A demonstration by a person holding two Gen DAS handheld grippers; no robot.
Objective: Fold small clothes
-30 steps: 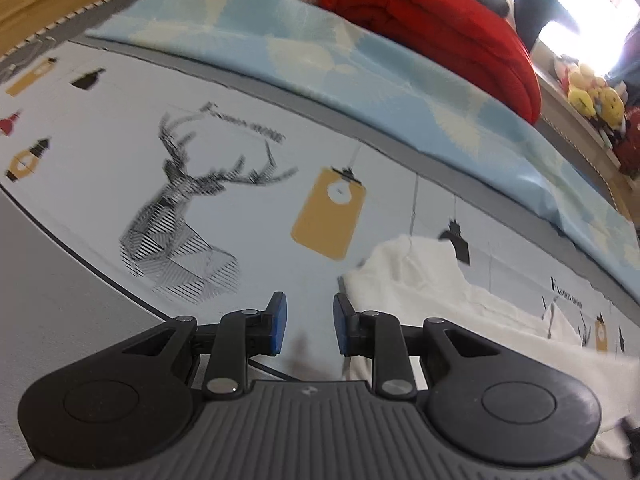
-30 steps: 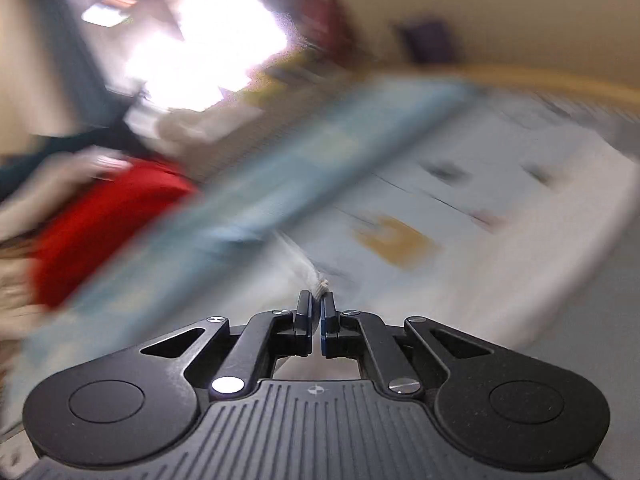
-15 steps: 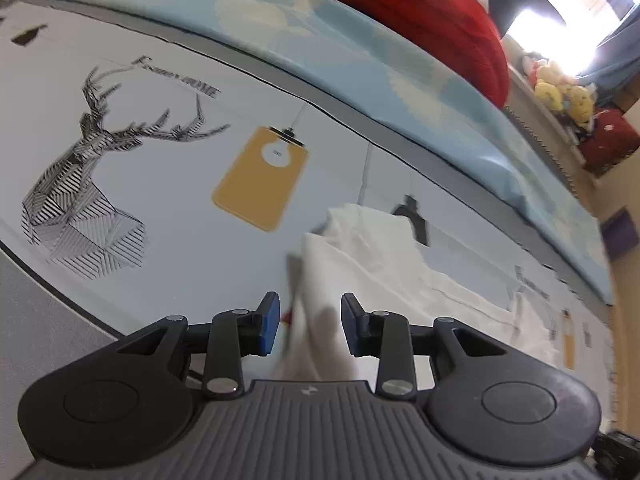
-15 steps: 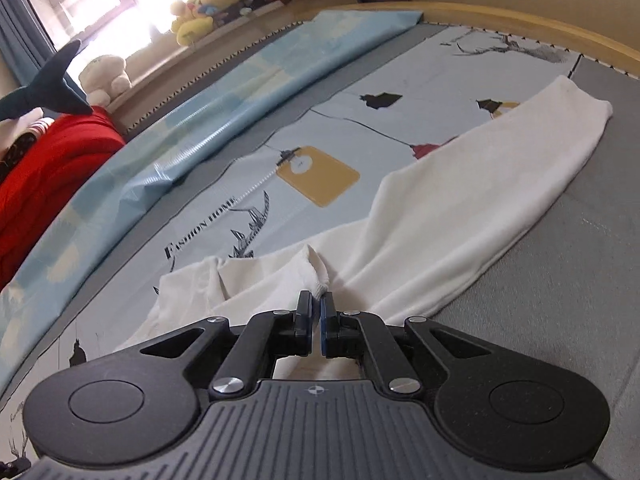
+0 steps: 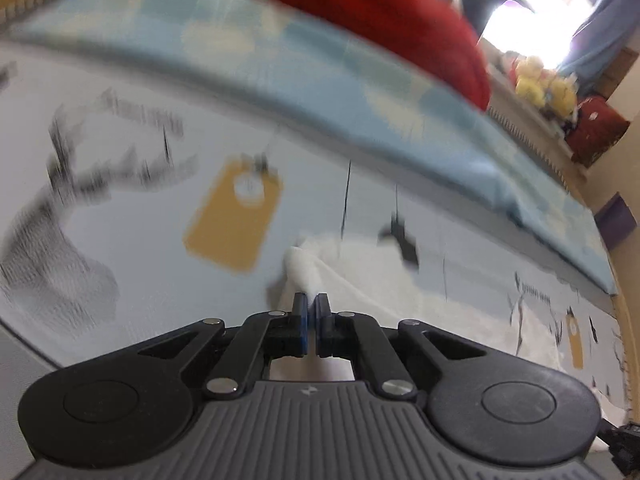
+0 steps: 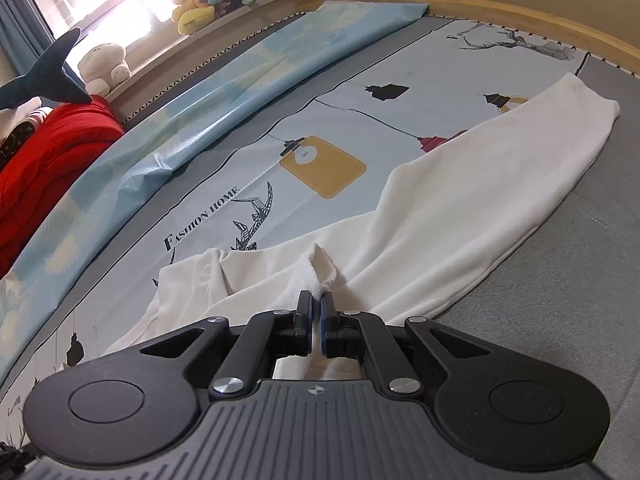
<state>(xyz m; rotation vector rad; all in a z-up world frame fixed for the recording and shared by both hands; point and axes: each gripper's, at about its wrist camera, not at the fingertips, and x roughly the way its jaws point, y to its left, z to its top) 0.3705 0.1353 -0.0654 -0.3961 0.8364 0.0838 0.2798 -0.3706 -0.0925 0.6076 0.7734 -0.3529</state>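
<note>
Since the earlier frame our left gripper (image 5: 311,300) has come forward over the white garment (image 6: 460,216), and its jaws have just been closing: they were parted around the cloth a moment ago and now pinch a bunched fold of it between the blue pads. Our right gripper (image 6: 316,299) stays clamped on a ribbed, knitted hem of the same garment, jaws nearly together with the cloth between them.

The garment is soft, matte, jersey-like fabric. It lies on the bed, spread from the near grey edge out toward the wooden far corner, where one long rounded panel ends.

The printed sheet (image 6: 340,120) under it is smooth and pale blue-grey, with a line-drawn geometric deer, mustard-yellow lantern shapes hung on thin black strings, and the words "FASHION HOME" in black serif capitals. Along the bed's far edge runs a glossy light-blue quilt (image 6: 224,92), creased lengthwise, and beside it a thick red blanket (image 6: 52,152) folded in ridges. The left view is motion-blurred, so its print cannot be read.
</note>
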